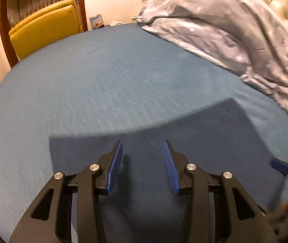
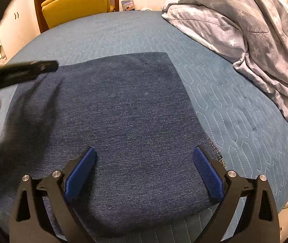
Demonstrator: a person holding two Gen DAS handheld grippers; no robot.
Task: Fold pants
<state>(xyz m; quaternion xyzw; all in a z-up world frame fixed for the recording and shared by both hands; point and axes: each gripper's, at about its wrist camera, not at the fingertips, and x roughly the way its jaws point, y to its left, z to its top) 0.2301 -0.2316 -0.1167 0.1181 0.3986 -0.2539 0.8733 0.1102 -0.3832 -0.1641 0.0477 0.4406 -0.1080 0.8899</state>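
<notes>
Folded pants, dark blue denim-look fabric, lie flat on the blue quilted bedspread as a roughly rectangular stack, on the near part of the bed. The far edge of the stack runs straight across the bedspread, and the right edge is straight with a frayed hem showing near the right gripper's outer finger.

Right gripper: jaws spread wide, blue pads apart, pointing down over the near part of the pants. Nothing is between the pads except fabric lying flat below them; not gripping. Whether the tips touch the cloth cannot be told.

Left gripper: jaws partly apart, blue pads not pressing anything, released. It hangs over the pants' near left portion, with dark fabric under and between the fingers and lying flat. In the right wrist view it appears as a blurred black shape over the pants' far left corner. The left wrist view is motion-blurred.

Relative to the pants: a crumpled grey-blue star-print duvet is heaped to the right and beyond on the bedspread, well apart. A yellow chair stands past the bed's far edge, to the left. A small picture card stands against the wall beyond the bed.
</notes>
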